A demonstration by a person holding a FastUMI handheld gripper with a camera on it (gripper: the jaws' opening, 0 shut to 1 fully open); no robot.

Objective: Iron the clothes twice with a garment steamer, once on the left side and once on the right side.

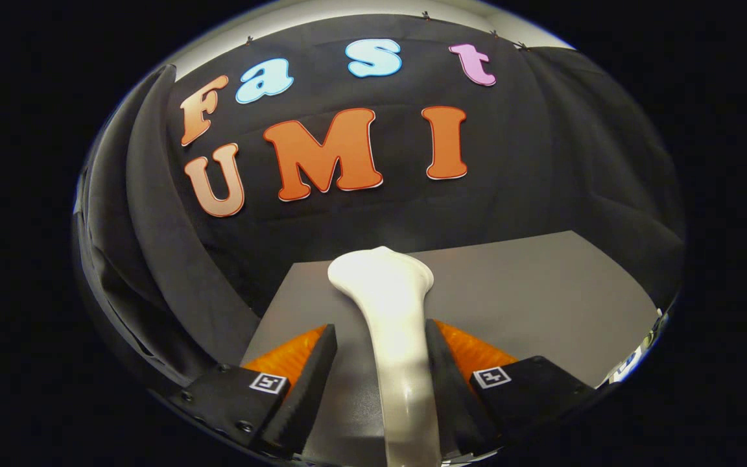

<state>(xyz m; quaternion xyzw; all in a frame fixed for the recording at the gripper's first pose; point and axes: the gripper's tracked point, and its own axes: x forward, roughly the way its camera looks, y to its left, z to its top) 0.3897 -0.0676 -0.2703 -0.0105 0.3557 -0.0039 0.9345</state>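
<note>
Behind everything, the black cloth wall of the booth. Below it, a grey table, bare as far as can be seen, no garment lying on it. Standing between the fingers, the white garment steamer: handle running up from between the tongs, flared head just beyond the fingertips, over the table's near part. Gripper partly closed round the handle; right finger touching it, left finger apart from it by a visible gap, so no firm two-sided clamp to be seen. Judging from this: steamer in hand or nearly so, raised toward the wall, no clothes in sight yet; neither the left pass nor the right pass evidently done, both apparently still ahead.
</note>
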